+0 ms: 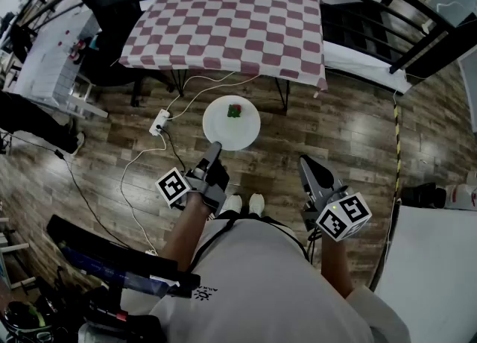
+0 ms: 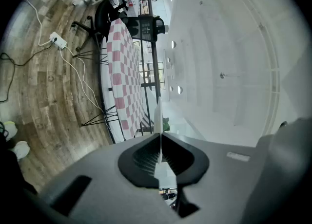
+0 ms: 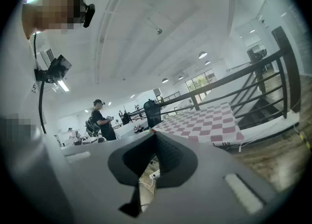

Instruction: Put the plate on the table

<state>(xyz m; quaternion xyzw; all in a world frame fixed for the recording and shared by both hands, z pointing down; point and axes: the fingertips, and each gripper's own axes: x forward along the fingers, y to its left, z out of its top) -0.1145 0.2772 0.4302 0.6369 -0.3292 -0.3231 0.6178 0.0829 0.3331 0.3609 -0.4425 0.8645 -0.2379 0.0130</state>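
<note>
Fingers of the left gripper (image 1: pixel 215 148) pinch the white plate (image 1: pixel 232 127) by its rim, above the floor. The right gripper (image 1: pixel 305 162) fingers look pressed together, holding nothing. The plate is not yet on the checkered tabletop (image 1: pixel 227 28).

Plate (image 1: pixel 243 133) in L gripper (image 1: pixel 216 146), table (image 1: pixel 227 28) beyond, R gripper (image 1: pixel 303 161) to rt.
</note>
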